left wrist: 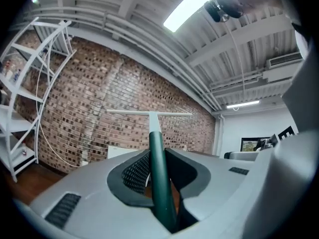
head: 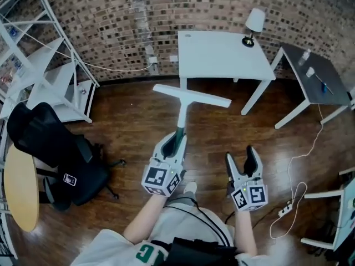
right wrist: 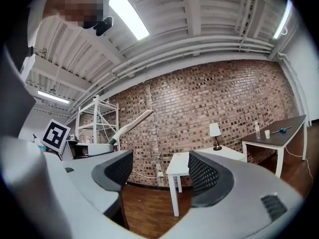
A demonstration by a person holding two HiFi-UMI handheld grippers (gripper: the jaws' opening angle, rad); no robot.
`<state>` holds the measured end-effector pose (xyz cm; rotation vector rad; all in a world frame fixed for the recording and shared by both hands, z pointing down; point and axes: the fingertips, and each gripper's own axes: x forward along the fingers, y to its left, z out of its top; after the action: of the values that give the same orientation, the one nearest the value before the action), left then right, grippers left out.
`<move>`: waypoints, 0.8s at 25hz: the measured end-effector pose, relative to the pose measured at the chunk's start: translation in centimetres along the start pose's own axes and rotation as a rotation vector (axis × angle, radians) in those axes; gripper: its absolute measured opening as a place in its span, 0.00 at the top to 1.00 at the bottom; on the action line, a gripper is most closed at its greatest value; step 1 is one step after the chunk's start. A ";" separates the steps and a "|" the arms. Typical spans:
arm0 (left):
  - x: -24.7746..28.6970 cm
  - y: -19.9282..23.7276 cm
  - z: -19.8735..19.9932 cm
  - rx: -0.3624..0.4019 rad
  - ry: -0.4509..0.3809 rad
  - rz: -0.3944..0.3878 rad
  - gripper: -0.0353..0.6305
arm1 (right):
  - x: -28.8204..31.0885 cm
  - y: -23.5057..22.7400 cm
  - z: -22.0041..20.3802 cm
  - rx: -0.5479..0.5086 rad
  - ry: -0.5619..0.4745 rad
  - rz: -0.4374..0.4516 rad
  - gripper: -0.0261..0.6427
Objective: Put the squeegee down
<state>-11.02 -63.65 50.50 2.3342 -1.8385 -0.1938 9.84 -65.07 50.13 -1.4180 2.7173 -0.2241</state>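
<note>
Your left gripper (head: 176, 137) is clamped tight on the dark green handle of the squeegee (head: 194, 96), carried level above the wooden floor (head: 127, 126). Its pale shaft runs straight out from the jaws, and its long white blade sits crosswise at the far end, just short of the near edge of the white table (head: 222, 54) and in front of that table's left half. Your right gripper (head: 239, 155), further back from the table than the blade, stands with its jaws spread and nothing between them. The squeegee looks light and rigid, a plastic shaft with a thin, probably flexible blade edge. With so much length beyond the jaws, it will likely lever and swing if the pinch slackens, and the smooth round handle could twist between the pads. The handle, where you grip it, is the sound place to hold; judged from here, the blade end should meet a surface before you let go.
</note>
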 end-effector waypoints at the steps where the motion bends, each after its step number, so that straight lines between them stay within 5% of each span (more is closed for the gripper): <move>1: 1.7 0.0 -0.1 0.002 0.006 -0.022 0.83 | 0.8 -1.1 0.3 -0.011 -0.009 -0.016 0.42; 11: 14.2 -1.1 -1.9 0.015 0.054 -0.111 0.83 | 6.5 -11.8 2.0 -0.007 -0.019 -0.135 0.42; 20: 26.0 0.3 -4.1 0.016 0.071 -0.060 0.83 | 17.4 -20.3 1.7 0.015 -0.045 -0.059 0.42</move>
<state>-4.38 -88.85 54.60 2.3761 -1.7457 -0.1027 16.54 -90.90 51.80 -1.4815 2.6356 -0.2128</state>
